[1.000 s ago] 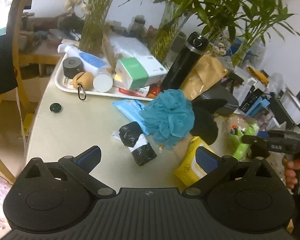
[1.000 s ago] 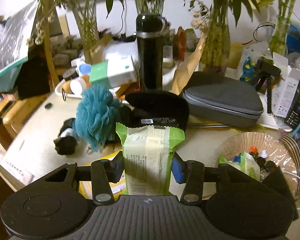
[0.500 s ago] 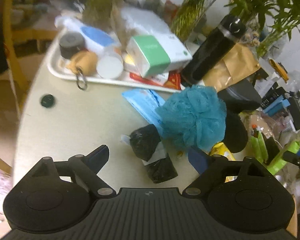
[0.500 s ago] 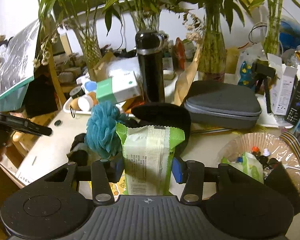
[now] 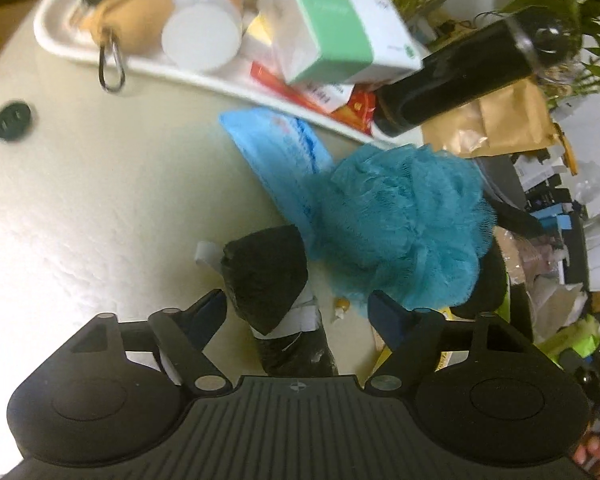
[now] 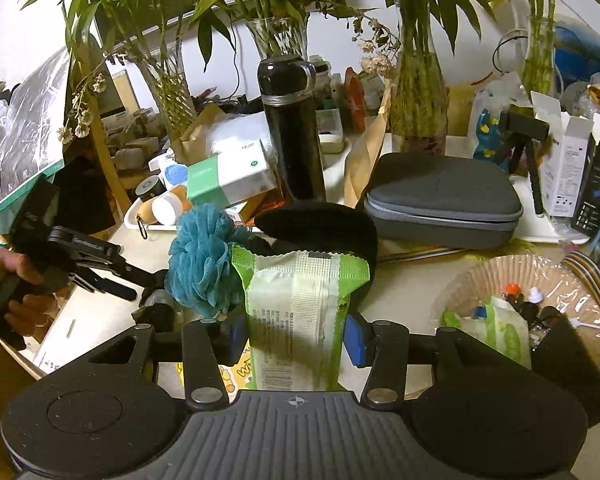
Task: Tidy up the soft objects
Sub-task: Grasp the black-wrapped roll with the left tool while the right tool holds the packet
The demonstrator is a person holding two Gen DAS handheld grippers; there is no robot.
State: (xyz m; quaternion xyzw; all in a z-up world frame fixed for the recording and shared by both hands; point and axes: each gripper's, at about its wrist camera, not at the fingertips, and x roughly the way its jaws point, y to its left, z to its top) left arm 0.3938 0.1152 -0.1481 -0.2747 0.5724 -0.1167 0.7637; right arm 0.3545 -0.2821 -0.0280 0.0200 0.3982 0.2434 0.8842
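Two tools are in my view. My left tool is spread wide, with the black rolled bundle wrapped in a white band lying between its fingers; the left fingertip sits just beside the bundle and I cannot tell whether it touches. The bundle lies on the cream counter, near the middle. Just beyond it sits the teal mesh bath pouf, resting partly on a blue flat packet. Toward the far edge of the counter a white tray carries a green-and-white box, and a black flask stands at the tray's right end.

My right tool is pinching a green-and-white wipes packet, held upright between the blue pads. Past it I see the pouf, a black soft pouch and a grey zip case. A paper-lined basket sits at the right.
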